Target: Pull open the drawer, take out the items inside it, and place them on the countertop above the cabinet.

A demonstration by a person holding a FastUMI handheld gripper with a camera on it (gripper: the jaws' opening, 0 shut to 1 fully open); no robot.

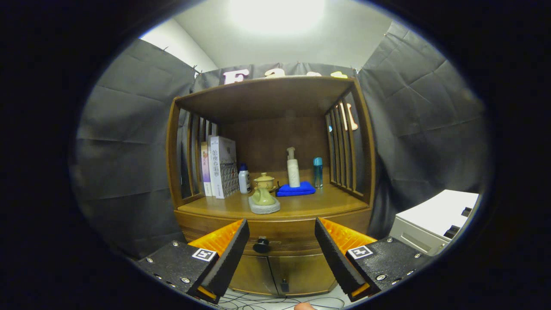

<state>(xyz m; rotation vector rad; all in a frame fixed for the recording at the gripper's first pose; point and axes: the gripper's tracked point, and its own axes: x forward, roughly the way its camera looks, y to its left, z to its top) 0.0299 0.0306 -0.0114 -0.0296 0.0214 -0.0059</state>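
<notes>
From where I sit, I see black cloth walls (125, 129) hanging creased on both sides and behind, pinned up in panels. Above them a pale plain wall (275, 47) rises to a bright ceiling light (275, 13) that washes out the top. A brown wooden cabinet (366, 142) stands against the back cloth, with slatted sides (342, 146) and a flat wooden roof over its open shelf. Its lower front has two closed doors (284, 269). To the right of it, set apart, I make out a white box-like unit (434, 219) with dark slots. The floor (275, 303) below is pale, with thin dark cables (258, 301) trailing across it.
</notes>
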